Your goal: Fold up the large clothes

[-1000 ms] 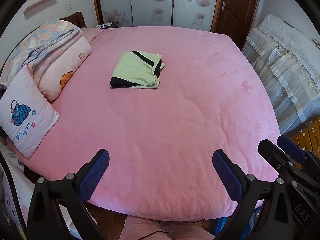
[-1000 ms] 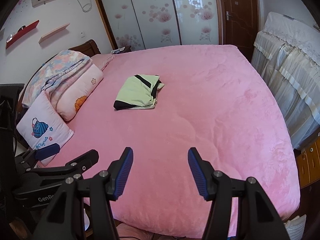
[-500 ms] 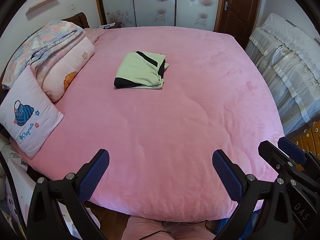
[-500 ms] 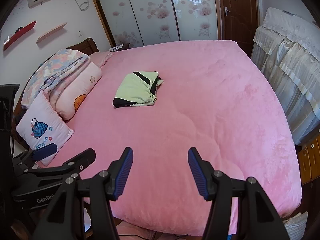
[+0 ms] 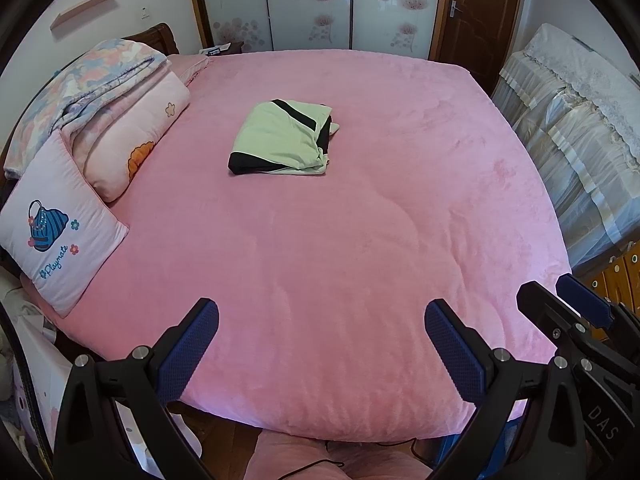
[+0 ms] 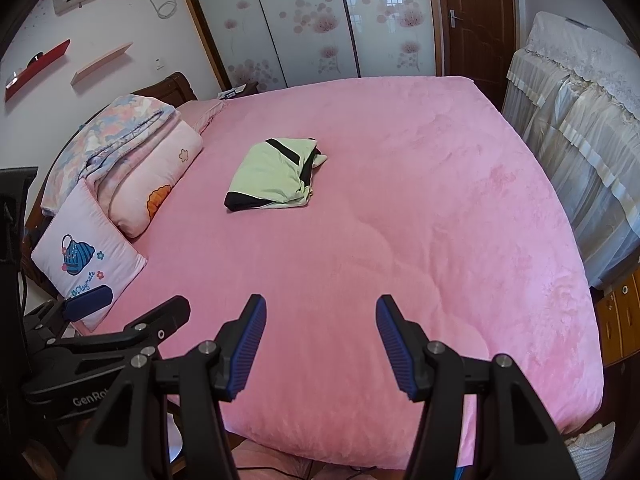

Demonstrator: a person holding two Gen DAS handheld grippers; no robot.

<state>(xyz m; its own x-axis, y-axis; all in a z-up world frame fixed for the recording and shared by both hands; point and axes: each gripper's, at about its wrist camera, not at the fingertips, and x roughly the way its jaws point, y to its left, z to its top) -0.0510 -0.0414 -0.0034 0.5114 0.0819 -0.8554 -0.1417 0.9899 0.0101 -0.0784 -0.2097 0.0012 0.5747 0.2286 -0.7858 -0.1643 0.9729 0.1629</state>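
A light green garment with black bands [image 5: 282, 138] [image 6: 274, 174] lies folded into a compact bundle on the pink bed [image 5: 360, 220] [image 6: 400, 220], toward its far left half. My left gripper [image 5: 320, 316] hangs open over the bed's near edge, far from the garment, nothing between its blue pads. My right gripper [image 6: 320, 312] is open too and empty, also above the near edge. In the left wrist view the right gripper's black frame and one blue pad [image 5: 582, 304] show at the right; in the right wrist view part of the left gripper [image 6: 88, 304] shows at the left.
Pillows [image 5: 60, 236] and a folded floral quilt [image 5: 96, 80] are stacked along the bed's left side. Furniture under a cream lace cover [image 5: 572, 132] stands close to the right. Sliding wardrobe doors [image 6: 320, 20] and a brown door [image 6: 472, 16] lie beyond the far edge.
Both views have shifted slightly, so the bed and garment sit a little differently in frame. The garment lies as before and both grippers stay open.
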